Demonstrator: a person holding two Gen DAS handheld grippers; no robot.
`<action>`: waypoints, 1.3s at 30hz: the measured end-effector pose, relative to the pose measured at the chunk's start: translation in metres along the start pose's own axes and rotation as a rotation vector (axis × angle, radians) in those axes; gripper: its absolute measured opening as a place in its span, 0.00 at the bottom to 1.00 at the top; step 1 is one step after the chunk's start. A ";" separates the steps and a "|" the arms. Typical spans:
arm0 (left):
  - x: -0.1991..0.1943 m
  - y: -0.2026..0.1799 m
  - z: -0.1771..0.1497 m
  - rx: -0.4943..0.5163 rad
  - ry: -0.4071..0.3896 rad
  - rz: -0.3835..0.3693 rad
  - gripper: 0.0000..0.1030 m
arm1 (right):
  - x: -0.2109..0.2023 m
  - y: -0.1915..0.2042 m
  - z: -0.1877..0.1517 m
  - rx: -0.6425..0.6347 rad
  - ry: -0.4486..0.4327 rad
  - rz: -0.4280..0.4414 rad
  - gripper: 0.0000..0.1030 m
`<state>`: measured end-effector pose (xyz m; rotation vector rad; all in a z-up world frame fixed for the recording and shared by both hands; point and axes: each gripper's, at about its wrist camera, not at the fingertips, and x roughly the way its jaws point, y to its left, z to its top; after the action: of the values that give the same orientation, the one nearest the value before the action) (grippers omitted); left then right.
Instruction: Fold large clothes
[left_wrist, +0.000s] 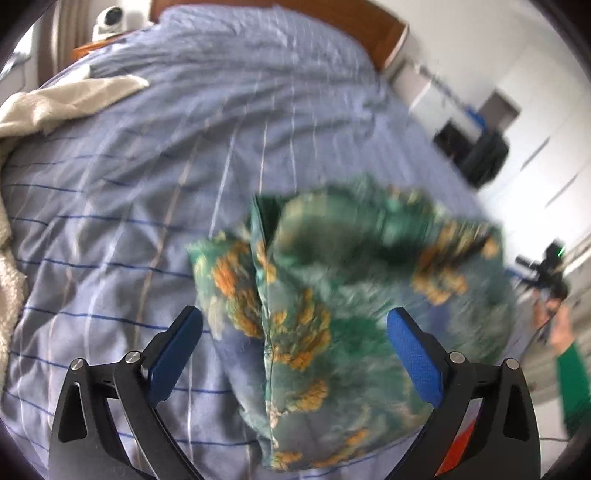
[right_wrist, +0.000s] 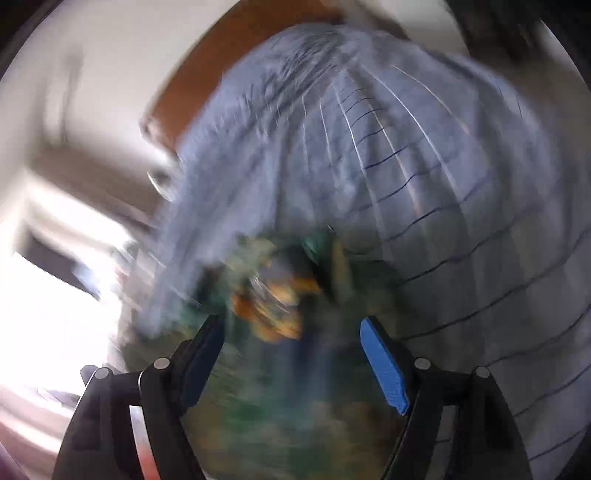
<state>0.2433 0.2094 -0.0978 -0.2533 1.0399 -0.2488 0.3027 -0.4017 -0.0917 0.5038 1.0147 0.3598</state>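
A: What did the left wrist view show?

B: The left hand-held gripper (left_wrist: 294, 328) stood with its jaws wide apart, its blue pads (left_wrist: 413, 358) clear of any cloth. Between and beyond them lay the garment (left_wrist: 332, 302), green with orange patches, bunched on the bed (left_wrist: 147, 192). A seam ran down its near part, and its far right end was blurred.

A: And the bed itself?

B: It carried a light blue cover with thin dark and pale stripes, wrinkled toward the wooden headboard (left_wrist: 384, 29). A cream blanket (left_wrist: 55, 103) lay along the left edge. At the far right, a person's green sleeve (left_wrist: 572, 384) showed near the frame's edge, beside a dark device (left_wrist: 546, 266) too small to make out.

A: Was the garment touching the pads?

B: No. It lay below and between them, with a gap on each side.

A: Then the right wrist view?

B: That one was heavily blurred. The right hand-held gripper (right_wrist: 291, 332) also had its jaws apart, one blue pad (right_wrist: 384, 369) plain on the right side. The same green and orange garment (right_wrist: 273, 302) lay between and just past the fingers, on the striped bed cover (right_wrist: 443, 184). Nothing was pinched.

A: Anything else there?

B: The brown headboard (right_wrist: 207, 66) curved across the top left, and bright window light (right_wrist: 44, 314) washed out the left side. The rest could not be told.
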 end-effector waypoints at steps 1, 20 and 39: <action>0.012 -0.006 0.002 0.019 0.010 0.032 0.97 | 0.011 0.009 -0.003 -0.077 0.025 -0.071 0.75; -0.011 -0.056 0.079 0.044 -0.374 0.389 0.09 | -0.020 0.117 0.041 -0.433 -0.347 -0.428 0.12; 0.122 -0.005 0.031 0.013 -0.241 0.493 0.15 | 0.125 0.008 0.005 -0.331 -0.172 -0.553 0.13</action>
<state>0.3292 0.1687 -0.1806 -0.0093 0.8305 0.2163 0.3675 -0.3325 -0.1738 -0.0532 0.8636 -0.0145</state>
